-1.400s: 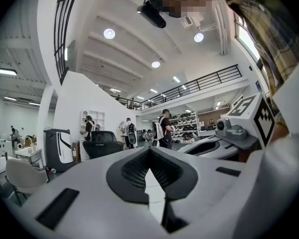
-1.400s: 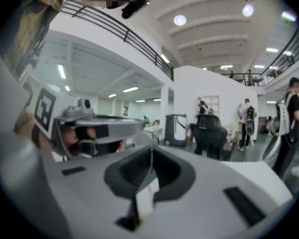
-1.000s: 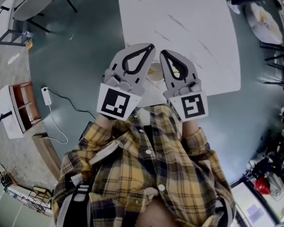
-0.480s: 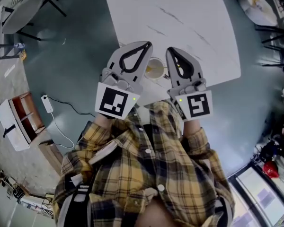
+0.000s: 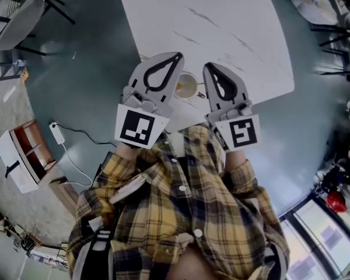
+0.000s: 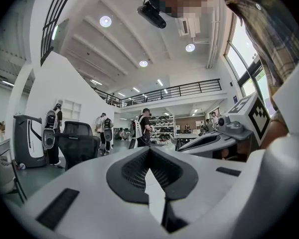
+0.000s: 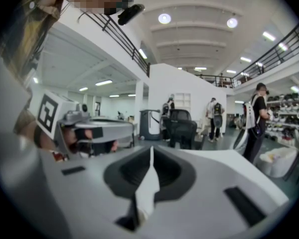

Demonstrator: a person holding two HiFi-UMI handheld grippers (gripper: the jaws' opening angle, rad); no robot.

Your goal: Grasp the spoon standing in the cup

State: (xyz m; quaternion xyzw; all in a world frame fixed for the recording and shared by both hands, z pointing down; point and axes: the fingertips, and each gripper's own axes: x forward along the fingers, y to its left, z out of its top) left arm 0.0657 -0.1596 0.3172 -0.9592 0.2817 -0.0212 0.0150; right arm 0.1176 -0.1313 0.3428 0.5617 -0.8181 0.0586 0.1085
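- Grey-blue floor (image 5: 76, 86) surrounds a white marble-look table (image 5: 233, 34) in the upper centre of the head view.
- Cup (image 5: 185, 86): on the table near its lower edge, frame centre, showing in the gap between the two grippers. Pale yellowish inside.
- Spoon: too small to make out in the cup.
- Left gripper (image 5: 177, 55): jaws pressed together at the tips, nothing between them. Just left of the cup in the frame.
- Right gripper (image 5: 207, 66): jaws pressed together, empty. Just right of the cup.
- Neither gripper view shows the cup, only the open hall beyond the jaws.
- Plaid shirt (image 5: 181, 214) fills the lower frame.
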